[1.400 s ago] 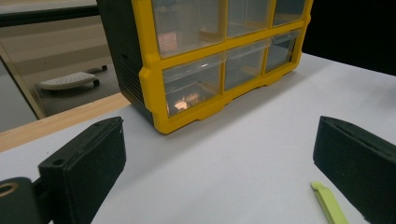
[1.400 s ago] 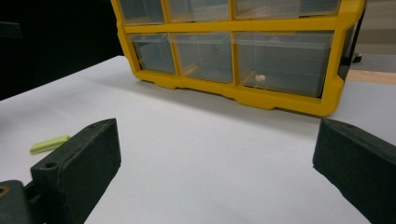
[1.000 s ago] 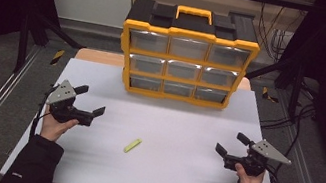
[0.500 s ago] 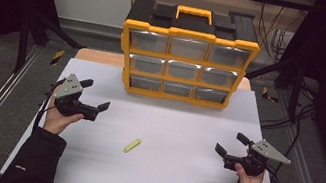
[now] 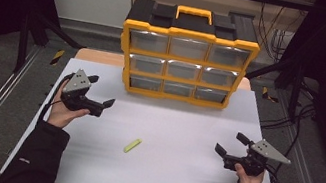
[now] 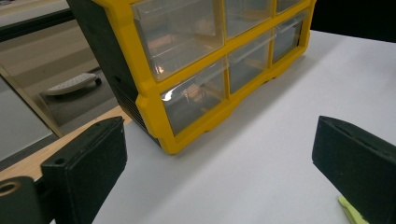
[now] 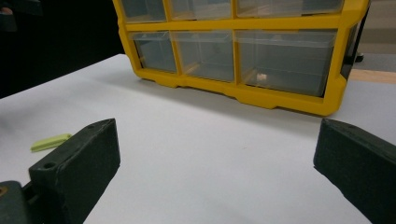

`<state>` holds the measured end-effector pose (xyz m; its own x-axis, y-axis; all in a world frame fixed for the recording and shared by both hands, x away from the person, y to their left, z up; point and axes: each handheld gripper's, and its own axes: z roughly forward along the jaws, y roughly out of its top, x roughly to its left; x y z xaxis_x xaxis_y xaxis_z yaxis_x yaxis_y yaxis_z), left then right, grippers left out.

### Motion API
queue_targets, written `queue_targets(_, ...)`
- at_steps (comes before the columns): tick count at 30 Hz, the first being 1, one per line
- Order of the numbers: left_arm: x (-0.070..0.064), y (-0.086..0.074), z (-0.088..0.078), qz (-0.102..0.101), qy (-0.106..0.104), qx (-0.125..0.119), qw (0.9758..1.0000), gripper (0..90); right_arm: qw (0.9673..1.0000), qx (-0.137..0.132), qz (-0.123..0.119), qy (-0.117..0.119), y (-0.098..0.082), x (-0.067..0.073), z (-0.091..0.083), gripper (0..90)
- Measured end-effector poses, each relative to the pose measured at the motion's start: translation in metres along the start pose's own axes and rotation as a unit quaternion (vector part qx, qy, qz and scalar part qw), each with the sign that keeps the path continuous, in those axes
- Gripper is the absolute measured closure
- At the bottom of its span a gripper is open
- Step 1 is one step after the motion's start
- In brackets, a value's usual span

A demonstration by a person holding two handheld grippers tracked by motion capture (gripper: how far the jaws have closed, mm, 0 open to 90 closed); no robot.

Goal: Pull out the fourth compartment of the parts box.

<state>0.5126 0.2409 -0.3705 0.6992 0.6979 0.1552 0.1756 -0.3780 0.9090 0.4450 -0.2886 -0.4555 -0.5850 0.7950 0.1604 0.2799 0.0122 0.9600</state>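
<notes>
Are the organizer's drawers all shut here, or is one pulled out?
All shut: every clear drawer front sits flush in the yellow organizer.

Tabletop (image 5: 185, 126) is lit evenly and brightly from above; surroundings are left near black. A short soft shadow is cast at the near foot of the organizer (image 5: 187, 55). Glare is seen on its clear drawer fronts in the left gripper view. Tongs close to each gripper camera are rendered soft. High view is slightly grainy, edges dim.
</notes>
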Motion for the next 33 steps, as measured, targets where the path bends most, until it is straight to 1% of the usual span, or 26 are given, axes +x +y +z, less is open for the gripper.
queue_targets(10,0.001,0.011,0.008,0.019,0.003,0.005,0.9998,3.5,1.0000,0.001,0.002,-0.001,0.000,0.000,0.000,0.8)
queue_targets(14,0.001,0.017,0.012,0.031,0.006,0.005,0.9995,3.5,1.0000,0.002,0.000,-0.002,0.000,0.000,0.000,0.8)
queue_targets(15,0.000,0.020,0.013,0.039,0.009,0.005,0.9992,3.4,1.0000,0.001,0.000,-0.001,0.000,0.000,0.000,0.8)
queue_targets(16,0.000,0.020,0.013,0.039,0.009,0.005,0.9992,3.4,1.0000,0.001,0.000,-0.001,0.000,0.000,0.000,0.8)
queue_targets(18,-0.001,0.023,0.015,0.045,0.011,0.004,0.9989,3.5,1.0000,0.001,0.001,-0.001,0.000,0.000,0.000,0.8)
queue_targets(21,-0.001,0.028,0.019,0.058,0.016,0.009,0.9982,3.3,1.0000,0.001,0.001,-0.002,0.000,0.000,0.000,0.7)
queue_targets(22,-0.001,0.028,0.019,0.058,0.016,0.009,0.9982,3.3,1.0000,0.001,0.001,-0.002,0.000,0.000,0.000,0.7)
queue_targets(27,-0.002,0.034,0.025,0.077,0.024,0.011,0.9967,3.2,1.0000,0.002,-0.002,-0.003,0.000,0.000,0.000,0.5)
queue_targets(28,-0.002,0.034,0.025,0.077,0.024,0.011,0.9967,3.2,1.0000,0.003,-0.002,-0.004,0.000,0.000,0.001,0.5)
queue_targets(29,-0.003,0.036,0.028,0.088,0.026,0.016,0.9957,3.2,1.0000,0.003,-0.003,-0.004,0.000,0.000,0.001,0.5)
queue_targets(30,-0.003,0.036,0.028,0.088,0.026,0.016,0.9957,3.2,1.0000,0.003,-0.003,-0.004,0.000,0.000,0.001,0.5)
queue_targets(33,-0.004,0.039,0.032,0.102,0.026,0.021,0.9942,3.1,1.0000,0.004,-0.005,-0.004,0.000,0.000,0.001,0.5)
